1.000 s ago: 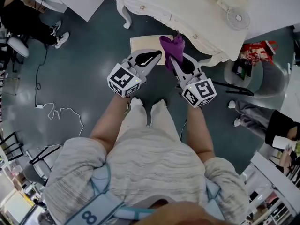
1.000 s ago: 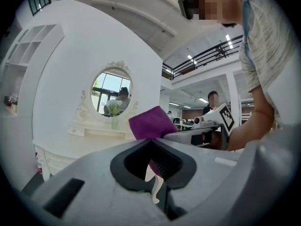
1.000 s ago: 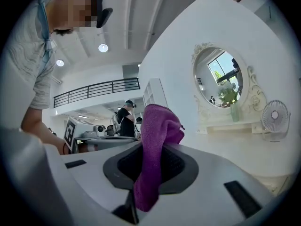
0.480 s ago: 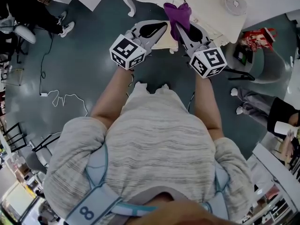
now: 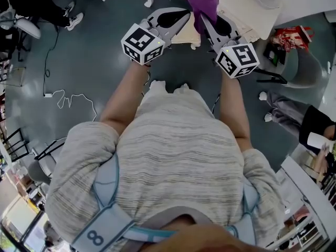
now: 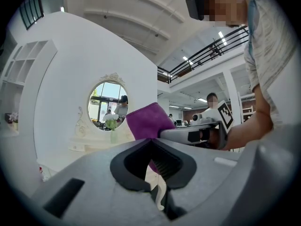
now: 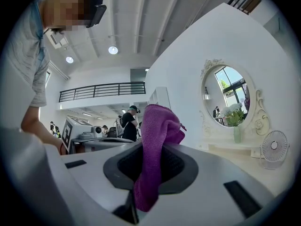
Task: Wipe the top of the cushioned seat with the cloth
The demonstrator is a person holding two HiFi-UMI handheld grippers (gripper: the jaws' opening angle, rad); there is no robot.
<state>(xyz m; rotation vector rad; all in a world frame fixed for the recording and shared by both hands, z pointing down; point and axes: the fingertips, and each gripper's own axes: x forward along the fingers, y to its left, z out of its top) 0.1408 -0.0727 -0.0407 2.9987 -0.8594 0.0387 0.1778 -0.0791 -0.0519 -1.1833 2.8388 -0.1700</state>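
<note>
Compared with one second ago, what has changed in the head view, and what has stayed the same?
Both the left gripper and the right gripper moved forward, away from the body, toward the white dressing table. Nothing was grasped or released. The purple cloth stays clamped in the right claw; the left claw stays shut and empty.

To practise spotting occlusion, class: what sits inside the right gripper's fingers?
A purple cloth is clamped in the right gripper, with its ends showing on either side of the fingers. The pinched strip between them is covered.
</note>
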